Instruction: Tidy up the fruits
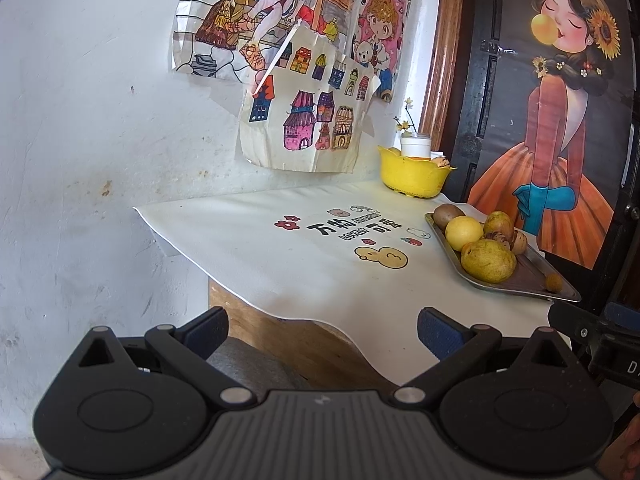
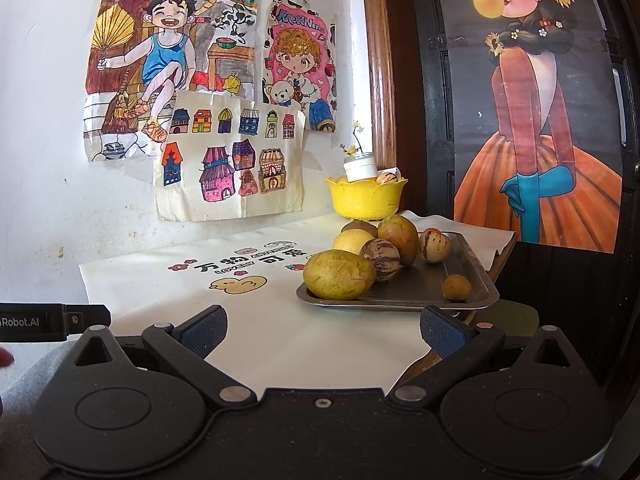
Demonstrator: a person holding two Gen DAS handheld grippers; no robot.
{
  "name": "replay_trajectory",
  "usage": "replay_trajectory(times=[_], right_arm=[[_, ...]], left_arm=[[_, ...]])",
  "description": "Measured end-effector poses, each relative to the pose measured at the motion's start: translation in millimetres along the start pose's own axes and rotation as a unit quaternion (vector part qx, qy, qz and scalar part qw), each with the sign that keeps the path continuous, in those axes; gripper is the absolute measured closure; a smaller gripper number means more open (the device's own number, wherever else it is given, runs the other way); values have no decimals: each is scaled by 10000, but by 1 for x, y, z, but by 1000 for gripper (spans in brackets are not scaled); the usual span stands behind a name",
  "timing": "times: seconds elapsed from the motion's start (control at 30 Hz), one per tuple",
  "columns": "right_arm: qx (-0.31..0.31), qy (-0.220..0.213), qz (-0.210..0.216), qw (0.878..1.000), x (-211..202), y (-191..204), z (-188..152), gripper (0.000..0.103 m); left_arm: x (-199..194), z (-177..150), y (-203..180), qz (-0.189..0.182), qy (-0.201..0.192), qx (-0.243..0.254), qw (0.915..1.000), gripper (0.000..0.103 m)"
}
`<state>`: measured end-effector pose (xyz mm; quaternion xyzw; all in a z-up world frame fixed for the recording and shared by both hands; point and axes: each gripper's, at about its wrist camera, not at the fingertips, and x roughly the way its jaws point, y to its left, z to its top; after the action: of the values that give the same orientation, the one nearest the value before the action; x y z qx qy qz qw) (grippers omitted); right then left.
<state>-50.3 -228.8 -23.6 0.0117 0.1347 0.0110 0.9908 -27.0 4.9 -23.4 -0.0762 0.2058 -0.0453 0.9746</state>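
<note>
The right gripper [image 2: 320, 332] is hanging nearest, fingers spread wide and empty; the left gripper [image 1: 322, 334] is likewise gaping, carrying nothing. Beyond them the white cloth [image 2: 256, 320] is covering the table. On its right the metal tray [image 2: 474, 272] is holding the fruits, the yellow bowl [image 2: 364, 200] sitting farther back. The big green fruit [image 2: 339, 275] is looking heavy, firm, rounded; gripping across its middle seems safest. The tiny brown fruit [image 2: 456, 287] is probably rolling easily.
</note>
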Motion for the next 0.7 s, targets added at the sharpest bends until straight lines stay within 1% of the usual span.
replay_trajectory(times=[0.2,0.7], right_arm=[[-5,4,4,10000,0,0,0,1],[-20,20,17,10000,0,2,-1,1]], left_arm=[[-1,1,2,79,-9,-77,9999,0],[-1,1,3,80,26,-173,9998,0]])
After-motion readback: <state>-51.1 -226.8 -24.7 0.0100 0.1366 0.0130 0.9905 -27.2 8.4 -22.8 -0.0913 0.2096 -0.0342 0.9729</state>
